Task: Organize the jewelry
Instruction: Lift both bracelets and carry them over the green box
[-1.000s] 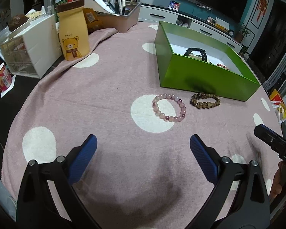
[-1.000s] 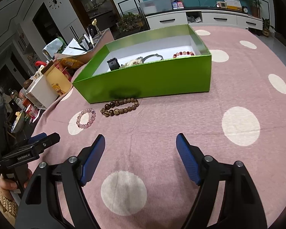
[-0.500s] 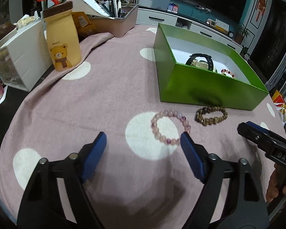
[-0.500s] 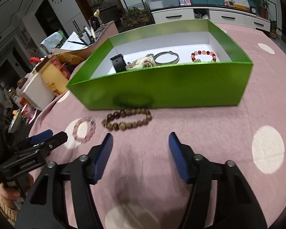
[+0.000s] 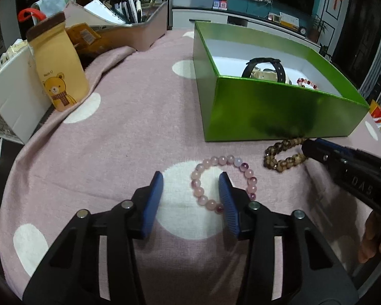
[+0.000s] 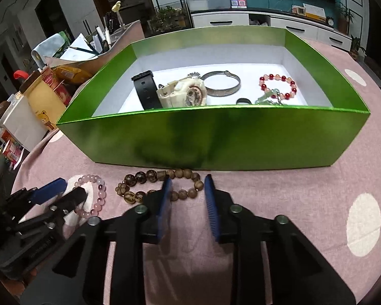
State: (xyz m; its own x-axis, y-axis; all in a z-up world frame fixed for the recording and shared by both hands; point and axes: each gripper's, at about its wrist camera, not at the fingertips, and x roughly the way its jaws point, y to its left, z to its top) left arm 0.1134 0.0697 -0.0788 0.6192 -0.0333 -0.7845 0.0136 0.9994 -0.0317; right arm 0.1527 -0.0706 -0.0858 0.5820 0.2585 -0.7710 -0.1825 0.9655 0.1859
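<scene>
Left wrist view: left gripper (image 5: pixel 190 193) has just been closing; fingers straddle the near-left arc of the pink bracelet (image 5: pixel 224 183), not yet pinching. It lies flat on the desk (image 5: pixel 129 137), near side of the green box (image 5: pixel 279 111).

Right wrist view: right gripper (image 6: pixel 186 198) also closing, still parted; the brown bracelet (image 6: pixel 149 178) runs left-right, its right end between the fingers.

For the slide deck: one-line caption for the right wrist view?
Right gripper closing on brown bead bracelet before green box.
</scene>
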